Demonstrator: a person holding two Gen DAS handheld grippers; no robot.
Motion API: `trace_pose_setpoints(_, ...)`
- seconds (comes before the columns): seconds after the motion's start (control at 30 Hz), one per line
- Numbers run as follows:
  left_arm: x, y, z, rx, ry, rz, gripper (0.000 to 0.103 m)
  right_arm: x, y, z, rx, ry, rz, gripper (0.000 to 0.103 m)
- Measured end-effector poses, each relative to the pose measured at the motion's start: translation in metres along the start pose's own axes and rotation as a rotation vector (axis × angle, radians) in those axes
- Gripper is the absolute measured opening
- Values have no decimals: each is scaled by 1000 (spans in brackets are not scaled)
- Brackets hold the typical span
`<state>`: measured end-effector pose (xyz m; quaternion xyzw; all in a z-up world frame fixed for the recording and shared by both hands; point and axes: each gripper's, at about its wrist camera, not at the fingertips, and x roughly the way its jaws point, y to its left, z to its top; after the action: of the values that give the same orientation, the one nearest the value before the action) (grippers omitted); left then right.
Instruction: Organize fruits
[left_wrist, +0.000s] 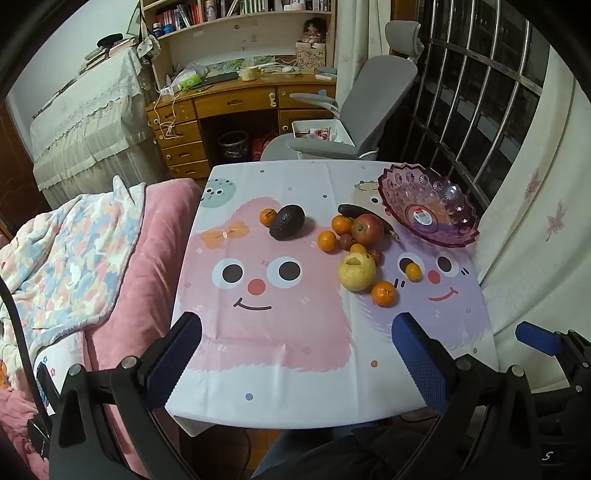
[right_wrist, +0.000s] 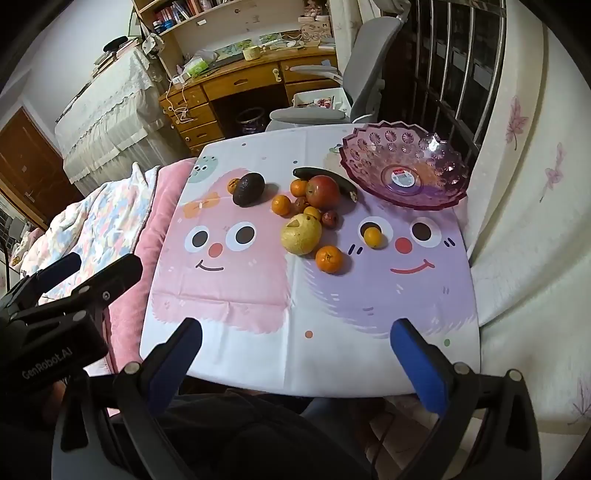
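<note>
Both spread wide, empty: left gripper, right gripper, hovering at near table edge. Fruit loose mid-cloth, none in purple bowl at far right. Risks, prob.: round oranges rolling off if nudged; pear touching neighbours, so scattering the pile w/ a wide reach; avocado bruising if squeezed hard; bowl sliding on cloth.

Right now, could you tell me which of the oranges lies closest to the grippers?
The orange just in front of the yellow pear, nearest the table's front edge. The other oranges lie farther back, around the red apple and avocado.
</note>
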<state>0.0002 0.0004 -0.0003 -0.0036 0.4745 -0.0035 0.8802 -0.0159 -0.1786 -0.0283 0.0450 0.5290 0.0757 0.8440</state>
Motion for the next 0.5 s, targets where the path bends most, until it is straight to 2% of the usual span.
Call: trace_pose_setpoints(0.5, 0, 0, 0, 2, -1, 6, 102, 3, 1, 3, 2, 4, -4, 102)
